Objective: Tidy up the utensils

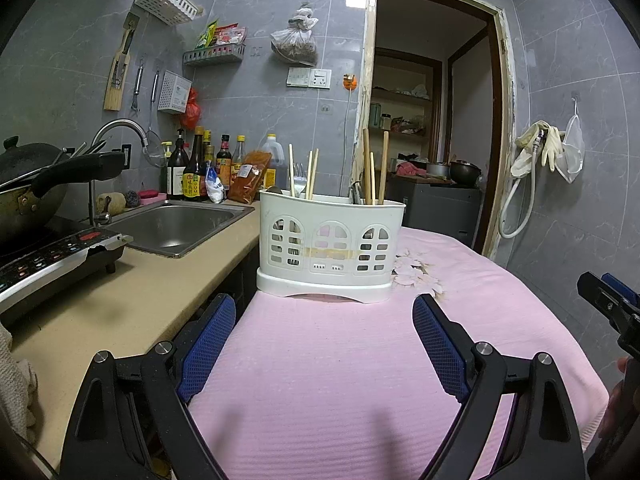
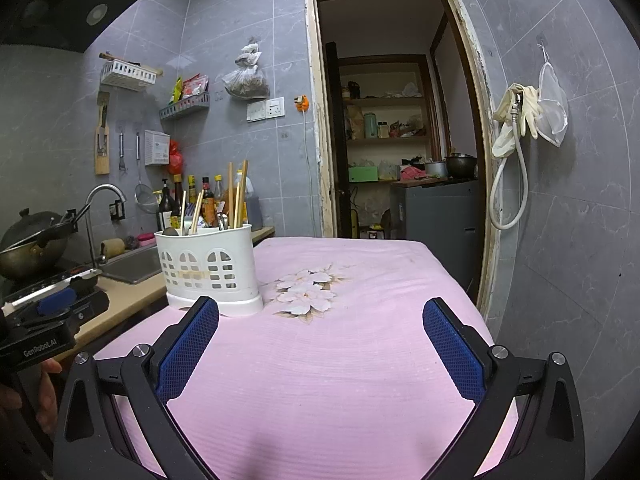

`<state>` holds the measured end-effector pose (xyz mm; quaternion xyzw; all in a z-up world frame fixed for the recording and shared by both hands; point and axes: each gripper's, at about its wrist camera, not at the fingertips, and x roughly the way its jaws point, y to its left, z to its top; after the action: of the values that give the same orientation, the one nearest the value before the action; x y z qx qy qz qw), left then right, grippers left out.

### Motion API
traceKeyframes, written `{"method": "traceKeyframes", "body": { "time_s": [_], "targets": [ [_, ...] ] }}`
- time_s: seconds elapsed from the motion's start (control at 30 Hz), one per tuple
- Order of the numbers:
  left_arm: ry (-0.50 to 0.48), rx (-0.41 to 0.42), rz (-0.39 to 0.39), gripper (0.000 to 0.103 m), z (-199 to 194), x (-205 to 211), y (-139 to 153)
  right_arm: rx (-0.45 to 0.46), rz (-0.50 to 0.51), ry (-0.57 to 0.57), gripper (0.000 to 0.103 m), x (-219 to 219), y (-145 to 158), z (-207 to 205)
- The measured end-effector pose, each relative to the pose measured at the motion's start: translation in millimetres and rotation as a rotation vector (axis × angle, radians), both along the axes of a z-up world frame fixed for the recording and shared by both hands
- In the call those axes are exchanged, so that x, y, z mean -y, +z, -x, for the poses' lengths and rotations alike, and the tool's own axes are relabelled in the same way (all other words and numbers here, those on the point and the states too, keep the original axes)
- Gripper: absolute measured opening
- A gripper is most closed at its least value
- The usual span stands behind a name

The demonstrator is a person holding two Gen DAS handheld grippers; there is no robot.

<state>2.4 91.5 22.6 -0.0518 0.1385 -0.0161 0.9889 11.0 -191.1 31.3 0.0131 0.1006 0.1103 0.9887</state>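
The left gripper (image 1: 324, 344) hovered low over the pink cloth (image 1: 340, 380) with its two blue pads spread wide apart and nothing between them, and the right gripper (image 2: 320, 350) was the same, wide apart and empty. The white utensil holder (image 1: 330, 248) stood upright at the far left corner of the tabletop, very close to the edge that faces the kitchen counter (image 1: 132, 296), with its base almost at the border of the cloth. In it stood several chopsticks (image 1: 376, 168), a fork (image 1: 299, 180) and some darker utensils that I could not identify. No loose utensil was visible on the cloth, so the sorting seemed to be done inside the holder. The main risk, in my judgement, was the position of the holder: a push from the right side could slide it over the left edge, down into the gap beside the counter. The holder looked light and the chopsticks tall, so pulling one at an angle could tip it. The cloth could also wrinkle and drag the base. The thin chopsticks could slip or rotate between the wide pads if gripped near the tip.
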Motion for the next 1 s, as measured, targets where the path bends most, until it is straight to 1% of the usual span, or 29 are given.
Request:
{"method": "traceKeyframes", "body": {
  "time_s": [1.0],
  "targets": [
    [-0.002,-0.005,-0.003,0.087,-2.2,-0.8,-2.6,-0.006,-0.001,-0.002,0.103,1.5,-0.3,-1.7]
  ]
}}
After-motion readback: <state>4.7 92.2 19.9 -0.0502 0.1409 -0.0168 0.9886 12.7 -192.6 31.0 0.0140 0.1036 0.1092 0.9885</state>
